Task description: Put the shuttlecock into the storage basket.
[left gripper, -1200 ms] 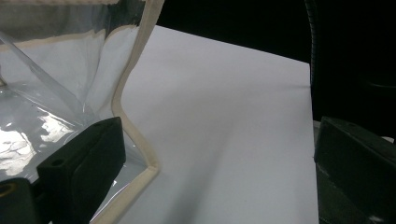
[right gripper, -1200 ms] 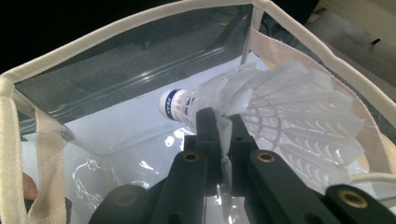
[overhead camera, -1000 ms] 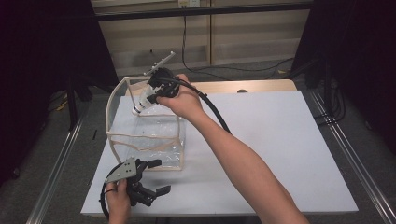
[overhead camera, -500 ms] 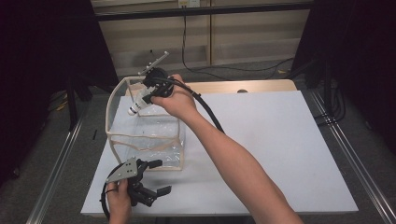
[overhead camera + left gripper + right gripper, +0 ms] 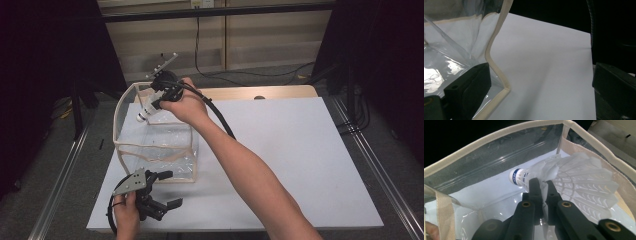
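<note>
A clear plastic bag (image 5: pixel 150 150) with cream trim stands open on the white table, its rim (image 5: pixel 499 138) close in the right gripper view. My right gripper (image 5: pixel 157 100) hangs over the bag's mouth, shut on a white feathered shuttlecock (image 5: pixel 564 173) whose blue-banded cork points down into the bag. The shuttlecock (image 5: pixel 146 113) tilts down to the left in the high view. My left gripper (image 5: pixel 167 189) rests near the table's front edge, beside the bag's front corner (image 5: pixel 499 75), jaws wide apart with nothing between them.
The white table top (image 5: pixel 300 150) stretches to the right of the bag. Metal rails (image 5: pixel 60 175) run along both sides of the table. A black cable (image 5: pixel 220 117) trails from the right gripper along the forearm.
The right hand has shifted slightly left and down with the shuttlecock, bringing it over the bag's opening. The left gripper has stayed put.
</note>
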`<state>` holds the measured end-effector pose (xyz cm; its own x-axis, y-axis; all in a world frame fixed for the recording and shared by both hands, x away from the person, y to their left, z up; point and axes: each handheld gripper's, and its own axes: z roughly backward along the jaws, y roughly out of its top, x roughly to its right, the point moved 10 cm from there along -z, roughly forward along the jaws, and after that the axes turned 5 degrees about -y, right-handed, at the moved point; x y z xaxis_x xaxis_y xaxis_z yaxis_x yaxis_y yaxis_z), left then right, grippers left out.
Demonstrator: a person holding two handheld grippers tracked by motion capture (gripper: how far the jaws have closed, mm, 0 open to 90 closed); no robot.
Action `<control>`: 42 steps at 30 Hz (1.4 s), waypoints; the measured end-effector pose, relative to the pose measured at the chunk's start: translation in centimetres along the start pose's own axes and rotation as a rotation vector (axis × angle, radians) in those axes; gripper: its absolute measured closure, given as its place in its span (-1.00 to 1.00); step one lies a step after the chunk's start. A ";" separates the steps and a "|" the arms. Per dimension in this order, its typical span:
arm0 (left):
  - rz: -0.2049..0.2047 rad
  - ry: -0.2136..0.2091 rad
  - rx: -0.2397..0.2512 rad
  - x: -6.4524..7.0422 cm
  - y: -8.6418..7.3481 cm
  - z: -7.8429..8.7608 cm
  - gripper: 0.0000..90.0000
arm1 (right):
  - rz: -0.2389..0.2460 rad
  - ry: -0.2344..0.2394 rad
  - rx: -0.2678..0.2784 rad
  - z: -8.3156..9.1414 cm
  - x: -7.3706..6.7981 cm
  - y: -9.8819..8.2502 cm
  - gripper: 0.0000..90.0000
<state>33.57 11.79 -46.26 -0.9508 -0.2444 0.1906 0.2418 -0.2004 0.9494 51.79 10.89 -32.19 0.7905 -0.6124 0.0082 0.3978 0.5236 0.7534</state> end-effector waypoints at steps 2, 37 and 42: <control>-0.001 0.001 -0.002 0.0 0.0 0.0 -0.95 | -0.002 -0.001 0.002 -0.1 0.0 0.0 0.95; 0.004 -0.010 -0.002 -0.1 -0.1 -0.3 -0.95 | -0.006 0.003 -0.024 -2.0 -0.9 1.0 0.95; 0.005 -0.008 0.002 -0.2 0.0 -0.3 -0.95 | -0.018 0.004 -0.033 -2.4 -1.1 0.9 0.95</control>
<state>33.77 11.58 -46.35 -0.9510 -0.2378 0.1976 0.2464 -0.1971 0.9489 52.40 13.43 -33.15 0.7851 -0.6193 -0.0078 0.4267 0.5318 0.7315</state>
